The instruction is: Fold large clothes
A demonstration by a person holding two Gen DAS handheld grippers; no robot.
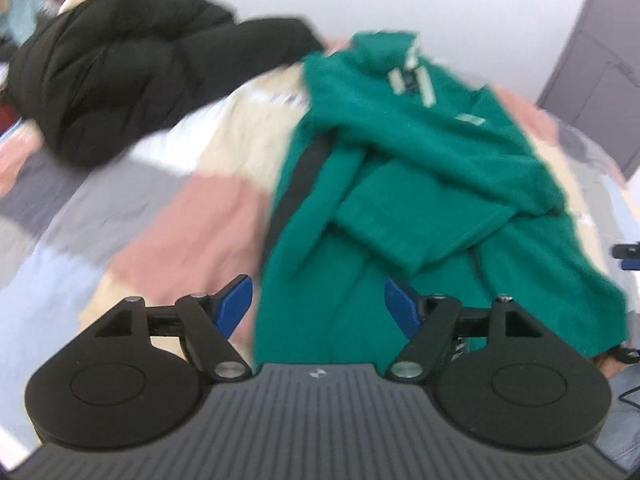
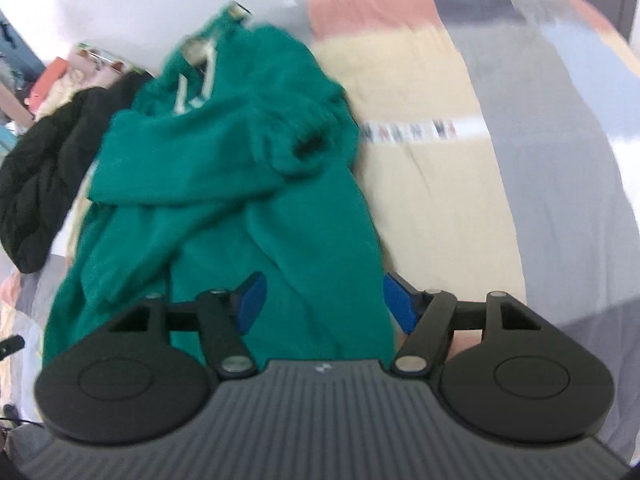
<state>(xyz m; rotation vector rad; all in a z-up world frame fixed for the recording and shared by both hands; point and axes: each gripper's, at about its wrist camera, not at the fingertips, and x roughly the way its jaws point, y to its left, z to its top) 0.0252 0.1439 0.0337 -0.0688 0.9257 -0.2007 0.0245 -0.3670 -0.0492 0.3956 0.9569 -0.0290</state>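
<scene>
Both claws are hanging apart, gripping nothing: left claw (image 1: 318, 308) and right claw (image 2: 324, 302) are hovering over the near hem of the green hoodie (image 1: 420, 184), probably between folds. It's lying on the bed (image 1: 192, 216), sleeves crossed. Black jacket (image 1: 132, 80) beyond is crowding the bed.

Both views smeared by motion blur — fabric edges soft throughout.

Green hoodie (image 1: 420, 184): near hem hidden behind the left gripper's body; printing on its pale labels too blurred to read.

Black puffer jacket (image 1: 132, 80): left side cut off by the frame edge.

Patchwork bedcover (image 2: 460, 200): printed strip of small marks unreadable — the part under the hoodie hidden.

Clutter (image 2: 60, 80) at far left, pink and cream, too blurred to identify.
</scene>
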